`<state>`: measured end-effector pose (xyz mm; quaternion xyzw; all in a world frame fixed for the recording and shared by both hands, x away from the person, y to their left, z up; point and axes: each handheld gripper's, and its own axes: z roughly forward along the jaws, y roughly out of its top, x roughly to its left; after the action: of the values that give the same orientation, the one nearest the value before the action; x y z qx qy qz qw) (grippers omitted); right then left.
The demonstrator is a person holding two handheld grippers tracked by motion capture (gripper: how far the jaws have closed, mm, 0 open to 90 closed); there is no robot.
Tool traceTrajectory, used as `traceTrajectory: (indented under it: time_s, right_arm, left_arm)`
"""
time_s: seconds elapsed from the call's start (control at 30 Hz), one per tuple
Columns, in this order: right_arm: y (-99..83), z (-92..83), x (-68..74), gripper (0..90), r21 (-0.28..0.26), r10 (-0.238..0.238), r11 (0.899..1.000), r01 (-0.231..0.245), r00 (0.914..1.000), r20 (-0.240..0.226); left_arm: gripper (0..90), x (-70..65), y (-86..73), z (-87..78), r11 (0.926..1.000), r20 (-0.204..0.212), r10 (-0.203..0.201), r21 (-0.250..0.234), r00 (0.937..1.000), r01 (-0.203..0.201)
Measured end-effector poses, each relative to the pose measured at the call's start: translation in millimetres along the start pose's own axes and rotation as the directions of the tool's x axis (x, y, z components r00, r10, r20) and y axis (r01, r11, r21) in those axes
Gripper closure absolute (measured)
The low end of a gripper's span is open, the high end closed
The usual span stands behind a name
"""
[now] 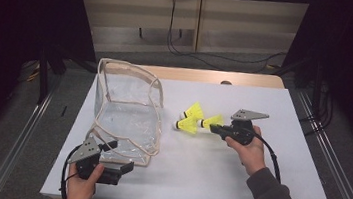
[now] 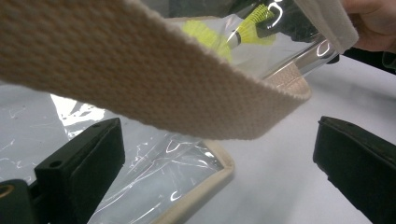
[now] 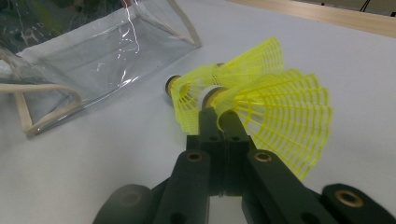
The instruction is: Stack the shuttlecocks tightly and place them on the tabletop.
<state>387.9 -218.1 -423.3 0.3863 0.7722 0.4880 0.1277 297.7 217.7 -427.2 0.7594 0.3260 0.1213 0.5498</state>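
Three yellow shuttlecocks lie close together on the white table, right of a clear plastic bag with beige trim. My right gripper is shut, its tips pinching the nearest shuttlecock at the narrow end of its skirt. Two other shuttlecocks rest just beyond it. My left gripper stands open at the bag's near corner, one jaw over the clear plastic, one over bare table. The bag's beige strap hangs across just above the jaws, not touching them.
The white table top has free room in front of and to the right of the right hand. Metal rails run along both sides of the table. Cables lie on the floor behind the far edge.
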Motion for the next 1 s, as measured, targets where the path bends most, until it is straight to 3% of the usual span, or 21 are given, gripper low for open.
traceTrajectory:
  time_s: [1.0]
  right_arm:
    - [1.6, 9.3, 2.9, 89.6, 0.006, -0.003, 1.000, 0.003, 1.0000, -0.001]
  left_arm:
    - [2.0, -1.4, -0.2, 1.0, 1.0000, -0.002, -0.002, -0.004, 1.0000, 0.002]
